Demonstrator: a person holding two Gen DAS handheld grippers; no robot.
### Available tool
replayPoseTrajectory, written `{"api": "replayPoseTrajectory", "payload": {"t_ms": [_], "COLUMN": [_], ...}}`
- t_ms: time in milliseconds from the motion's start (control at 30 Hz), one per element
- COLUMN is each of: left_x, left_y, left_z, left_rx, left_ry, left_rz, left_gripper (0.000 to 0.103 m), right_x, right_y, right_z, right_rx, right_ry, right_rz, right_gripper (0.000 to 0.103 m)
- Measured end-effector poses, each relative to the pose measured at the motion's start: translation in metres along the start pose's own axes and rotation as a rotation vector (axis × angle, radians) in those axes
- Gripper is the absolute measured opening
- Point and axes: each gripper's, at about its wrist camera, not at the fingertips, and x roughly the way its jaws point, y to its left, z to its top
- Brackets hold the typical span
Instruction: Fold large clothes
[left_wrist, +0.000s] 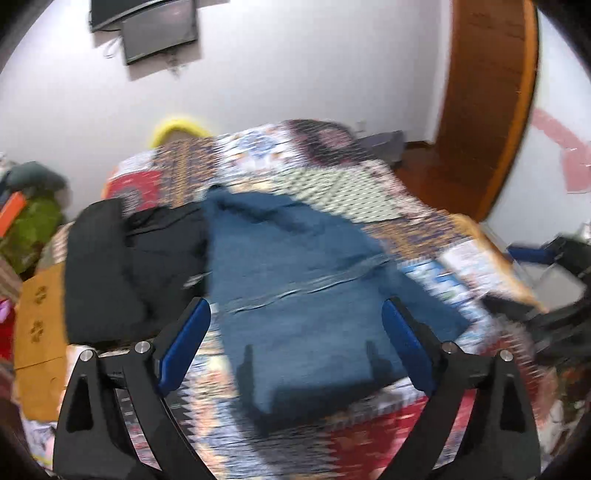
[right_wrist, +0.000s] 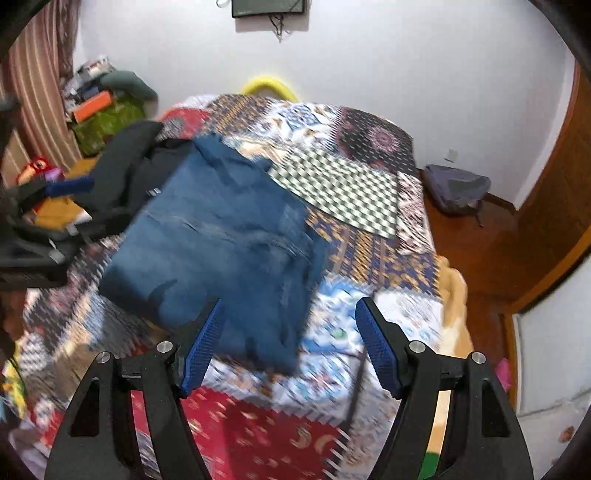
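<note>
A blue denim garment (left_wrist: 303, 295) lies partly folded on the patterned bedspread (left_wrist: 332, 177); it also shows in the right wrist view (right_wrist: 221, 240). A black garment (left_wrist: 122, 266) lies to its left, seen also in the right wrist view (right_wrist: 129, 173). My left gripper (left_wrist: 295, 314) is open and empty above the near part of the blue garment. My right gripper (right_wrist: 290, 314) is open and empty above the garment's near right edge. The left gripper's arm (right_wrist: 29, 236) shows at the left of the right wrist view. Both views are motion-blurred.
The bed (right_wrist: 369, 192) fills the middle. A cluttered pile (right_wrist: 99, 107) stands at the far left by a striped curtain (right_wrist: 40, 92). A grey bag (right_wrist: 454, 188) lies on the wooden floor at right. A wooden door (left_wrist: 491, 103) is at right. A screen (left_wrist: 159, 29) hangs on the wall.
</note>
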Motion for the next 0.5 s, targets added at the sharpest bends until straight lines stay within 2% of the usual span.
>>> {"api": "replayPoseTrajectory", "payload": {"t_ms": [100, 233, 367, 433, 500], "left_x": [0.016, 0.032, 0.043, 0.045, 0.047], "left_y": [0.021, 0.037, 0.04, 0.041, 0.044], "left_z": [-0.015, -0.044, -0.06, -0.063, -0.065], "left_rx": [-0.022, -0.035, -0.039, -0.052, -0.072], "left_ry": [0.056, 0.132, 0.157, 0.154, 0.156], "left_rz": [0.034, 0.053, 0.039, 0.028, 0.012], "left_gripper": [0.094, 0.094, 0.094, 0.095, 0.095], "right_x": [0.013, 0.047, 0.071, 0.081, 0.085], "right_y": [0.011, 0.015, 0.012, 0.008, 0.003], "right_z": [0.01, 0.015, 0.009, 0.001, -0.01], "right_rx": [0.004, 0.056, 0.119, 0.124, 0.1], "right_ry": [0.006, 0.079, 0.162, 0.202, 0.223], "right_rz": [0.028, 0.08, 0.127, 0.098, 0.023], "right_gripper": [0.069, 0.069, 0.069, 0.069, 0.069]}}
